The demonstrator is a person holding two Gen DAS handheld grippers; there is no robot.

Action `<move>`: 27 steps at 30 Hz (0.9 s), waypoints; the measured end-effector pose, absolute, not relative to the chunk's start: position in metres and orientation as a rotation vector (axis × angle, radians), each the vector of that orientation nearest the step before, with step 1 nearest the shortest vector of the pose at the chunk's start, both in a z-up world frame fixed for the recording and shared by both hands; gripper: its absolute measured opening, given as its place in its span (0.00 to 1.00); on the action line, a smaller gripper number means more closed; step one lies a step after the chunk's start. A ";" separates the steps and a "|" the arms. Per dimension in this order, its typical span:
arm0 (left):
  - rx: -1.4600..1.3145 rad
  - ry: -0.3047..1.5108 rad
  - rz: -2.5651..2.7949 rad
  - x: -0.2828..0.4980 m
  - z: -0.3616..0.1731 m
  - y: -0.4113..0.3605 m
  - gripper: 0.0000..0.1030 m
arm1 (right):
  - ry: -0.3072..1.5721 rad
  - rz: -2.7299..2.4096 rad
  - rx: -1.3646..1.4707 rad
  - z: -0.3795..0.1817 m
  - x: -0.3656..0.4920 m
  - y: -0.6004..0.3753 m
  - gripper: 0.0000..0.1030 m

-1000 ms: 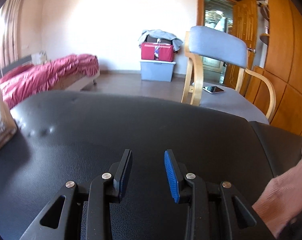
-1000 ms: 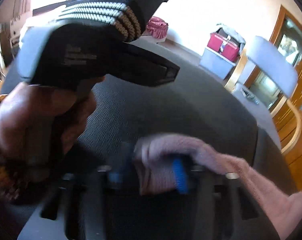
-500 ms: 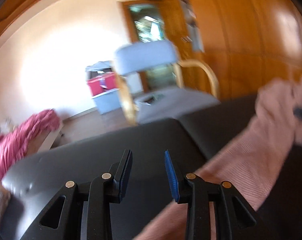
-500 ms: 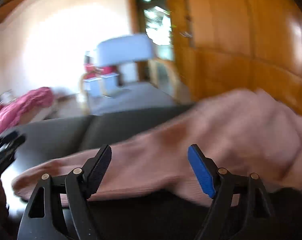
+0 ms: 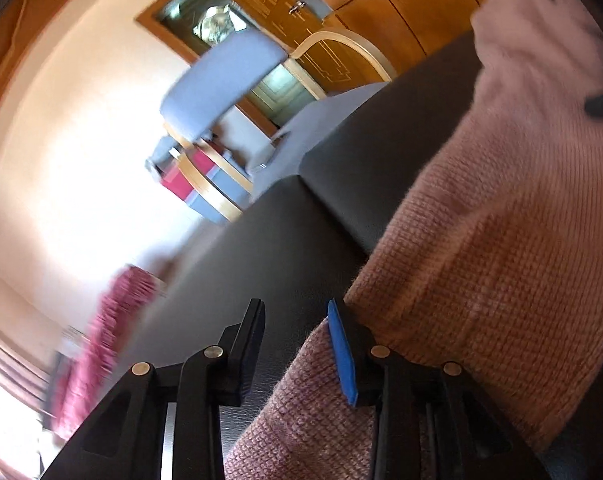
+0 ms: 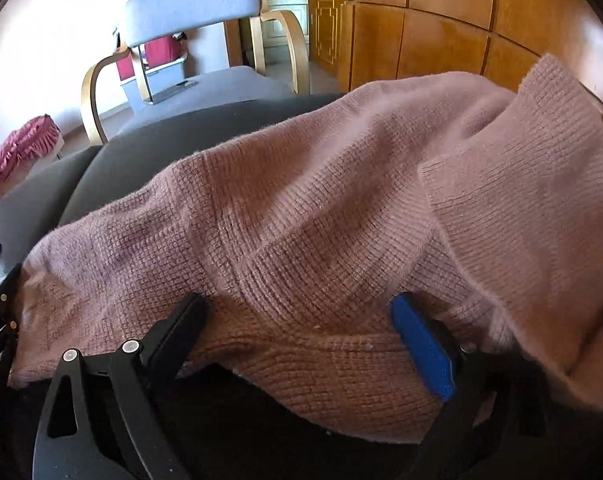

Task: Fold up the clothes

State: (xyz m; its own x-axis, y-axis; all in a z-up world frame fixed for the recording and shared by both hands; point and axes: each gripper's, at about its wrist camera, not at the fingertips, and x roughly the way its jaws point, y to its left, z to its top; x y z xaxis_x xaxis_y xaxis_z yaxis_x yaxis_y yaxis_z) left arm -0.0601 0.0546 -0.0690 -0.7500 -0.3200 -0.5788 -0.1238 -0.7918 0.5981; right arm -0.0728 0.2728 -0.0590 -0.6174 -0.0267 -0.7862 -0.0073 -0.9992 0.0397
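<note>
Since a second ago, the pink knit sweater [image 6: 321,208] is being released: right gripper [image 6: 305,340] jaws are opening wide, with knit lying between them, unclamped. It is now being left draped on the black sofa [image 5: 285,248]. Left gripper [image 5: 297,356] is being held partly apart; fabric is brushing its blue pad, not pinched. Folding is judged barely started. Sweater's far end is being cut off; left view is blurred.

Your left wrist view is tilted and motion-blurred, worst on the crimson ruffled bedspread [image 5: 101,344]; the pale plaster wall [image 5: 61,152] is blown out by daylight. Your right wrist view is sharp, its fuzzy pink knitted sweater [image 6: 321,208] evenly lit, and both frames bend and darken at the corners.
</note>
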 end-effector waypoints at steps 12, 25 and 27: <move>1.306 -0.478 -3.000 -0.057 -0.048 0.015 0.32 | -0.061 -2.817 1.363 -0.061 -0.078 0.264 0.94; 1.659 -0.280 -3.267 -0.086 -0.045 0.066 0.34 | -0.073 -2.813 1.356 -0.063 -0.075 0.266 0.94; 1.592 -0.411 -3.274 -0.082 -0.053 0.079 0.37 | -0.074 -2.814 1.356 -0.063 -0.074 0.266 0.94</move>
